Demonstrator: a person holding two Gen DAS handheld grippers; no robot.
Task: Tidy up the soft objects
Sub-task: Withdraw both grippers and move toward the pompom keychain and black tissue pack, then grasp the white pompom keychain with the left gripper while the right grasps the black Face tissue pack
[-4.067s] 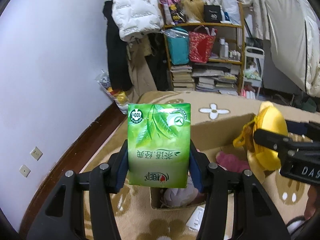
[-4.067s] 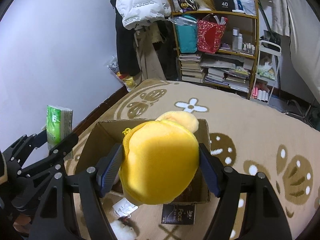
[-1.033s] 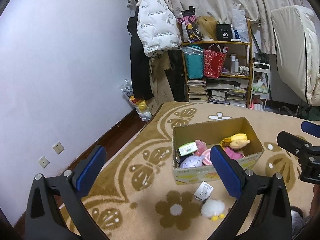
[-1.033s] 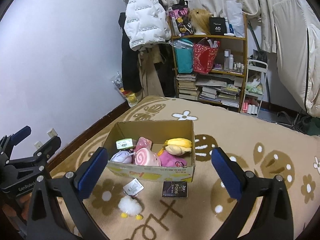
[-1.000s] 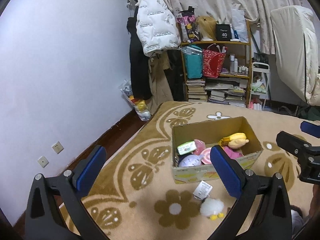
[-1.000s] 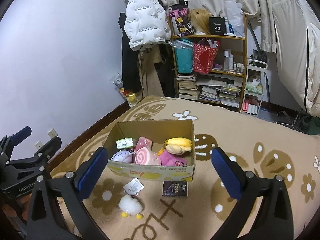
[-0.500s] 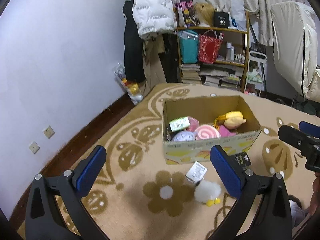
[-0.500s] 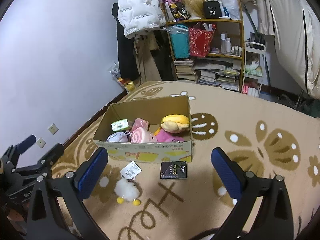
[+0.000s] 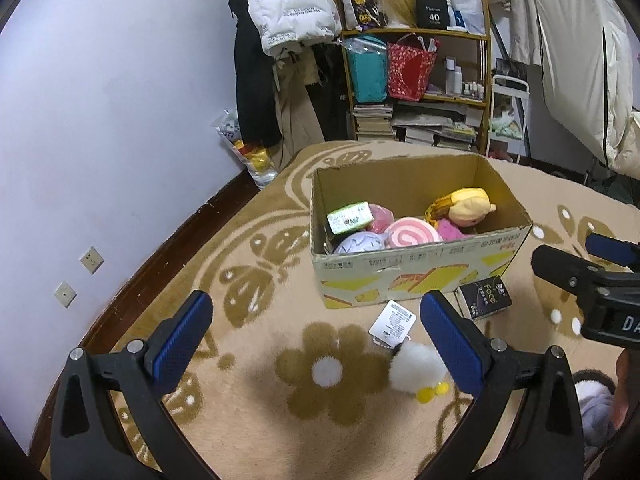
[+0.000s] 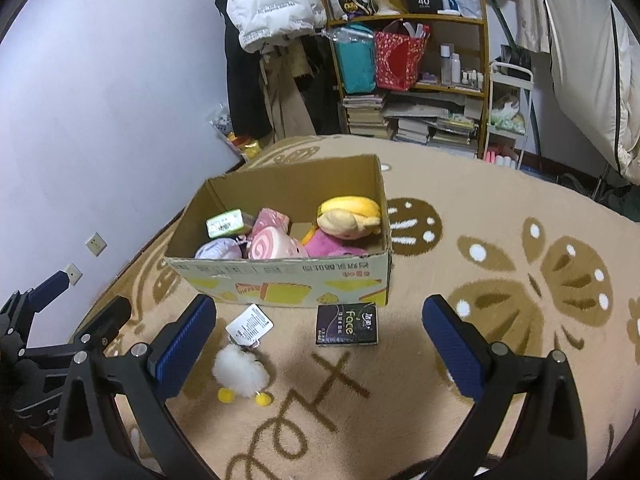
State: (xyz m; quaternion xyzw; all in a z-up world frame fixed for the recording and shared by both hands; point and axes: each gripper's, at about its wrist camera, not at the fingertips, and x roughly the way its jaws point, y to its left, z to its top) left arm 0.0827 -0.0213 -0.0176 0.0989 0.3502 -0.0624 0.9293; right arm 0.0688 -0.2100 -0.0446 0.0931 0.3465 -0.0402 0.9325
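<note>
Left tool (image 9: 316, 334) and right tool (image 10: 320, 338) both spread wide, empty, hovering above the rug, angled down at cardboard box (image 10: 280, 280) of plush toys; white fluffy toy (image 10: 240, 370) lies on rug just before it.

Beige carpet (image 10: 460, 320) patterned with brown flowers and white dots. Brown cardboard box (image 10: 280, 280) printed yellow; inside, pink swirl plush (image 10: 272, 246), yellow plush (image 10: 348, 216), green tissue pack (image 10: 225, 223). White fluffy chick (image 10: 240, 368), yellow feet; black tissue pack (image 10: 346, 324).

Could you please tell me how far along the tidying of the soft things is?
Several soft toys and a green tissue pack already lie in the cardboard box. Both the left tool and right tool are open and empty. The white fluffy chick toy and dark tissue packet remain on the rug.
</note>
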